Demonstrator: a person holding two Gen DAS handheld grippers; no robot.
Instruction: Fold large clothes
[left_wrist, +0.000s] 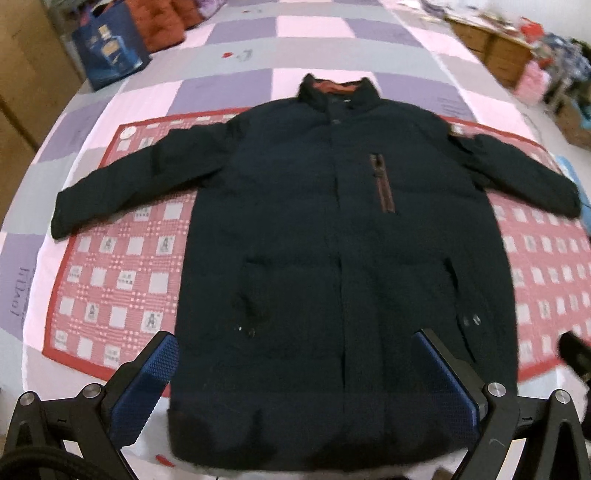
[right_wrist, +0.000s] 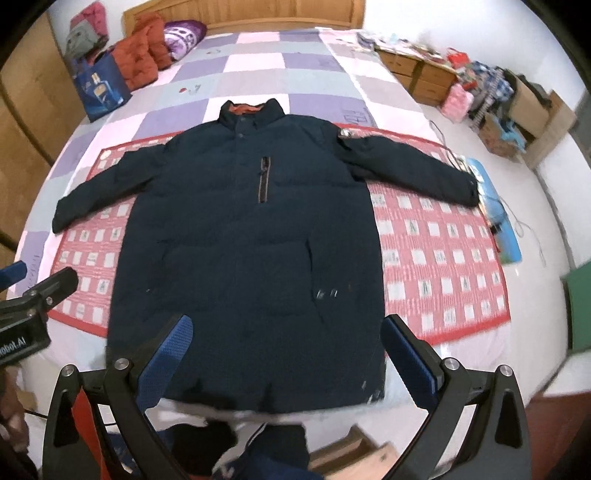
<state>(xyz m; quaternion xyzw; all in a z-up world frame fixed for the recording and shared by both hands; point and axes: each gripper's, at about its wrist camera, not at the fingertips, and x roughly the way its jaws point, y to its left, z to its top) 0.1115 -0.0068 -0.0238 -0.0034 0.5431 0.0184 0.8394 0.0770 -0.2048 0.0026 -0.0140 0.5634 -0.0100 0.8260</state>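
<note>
While the jacket (left_wrist: 332, 236) lies spread flat and face up on the bed (left_wrist: 229, 33), both tools hang above its bottom hem with nothing between their fingers. It is a large, dark navy padded jacket, closed down the front, with its stand-up collar (left_wrist: 334, 92) at twelve o'clock showing an orange-red lining inside. Both sleeves are stretched outward, one cuff reaching toward nine o'clock and the other toward three o'clock. A short chest zipper (left_wrist: 382, 182) with reddish-brown trim runs vertically just right of the front closure, and a small light patch (left_wrist: 460, 131) sits on the shoulder at about two o'clock. Slanted pocket openings show on the lower body, with small metal snaps near each one. The hem lies at six o'clock, close to the bed's near edge.

Under the jacket is a red-and-white checked mat (left_wrist: 122, 266), itself on a bedspread (left_wrist: 207, 92) of purple, pink and grey squares.

The left tool (left_wrist: 295, 373) has its blue-padded fingers spread wide apart, framing the lower part of the jacket without touching it. The right tool (right_wrist: 286, 354) is likewise wide open, its fingers on either side of the hem area in the right wrist view. The left tool also appears at nine o'clock in that view.

An orange quilted bundle (right_wrist: 142, 51) and a blue bag (right_wrist: 98, 86) sit at eleven o'clock near the headboard (right_wrist: 251, 13).
</note>
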